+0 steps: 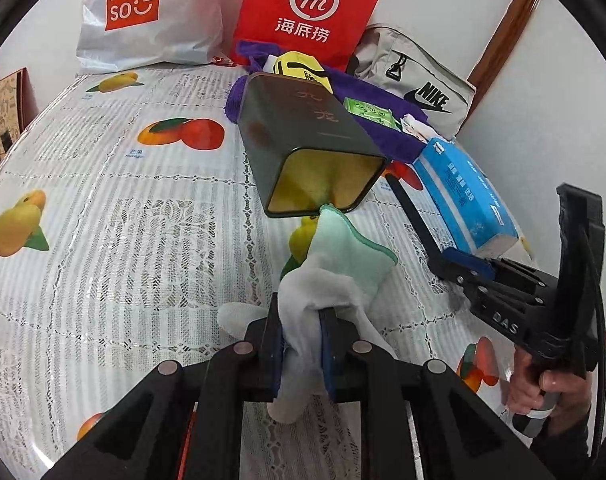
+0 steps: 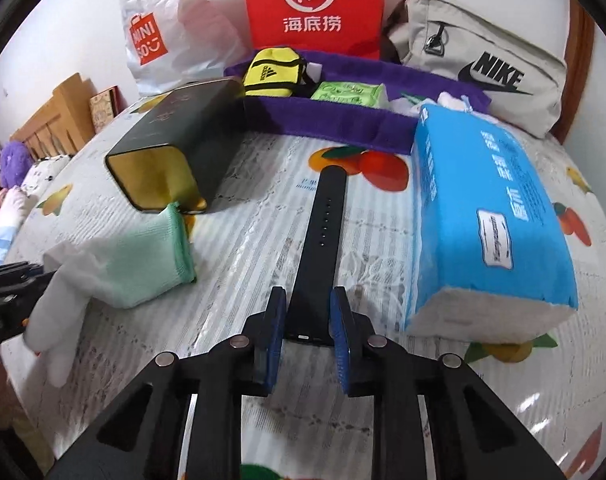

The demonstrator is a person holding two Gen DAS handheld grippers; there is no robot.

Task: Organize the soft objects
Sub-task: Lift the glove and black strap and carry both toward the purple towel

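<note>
Left wrist first: my left gripper is clamped on the white fingers of a glove, whose green cuff points at the open mouth of a dark tin lying on its side. The table has a lace-and-fruit plastic cover, white wall behind. Along the back edge stand a Miniso bag, a red bag and a Nike bag; a purple tray sits before them. My right gripper comes in from the right, just beside a blue tissue pack, holding a black strap. Left half of the cover is bare.

Right wrist: my right jaws sit against both sides of the strap, which runs forward flat on the cover; whether the pads press it I cannot tell. Glove lies left, cuff near the tin. Tissue pack is close on the right. Tray holds a yellow pouch and a green packet. Table edge drops left to a bed.
</note>
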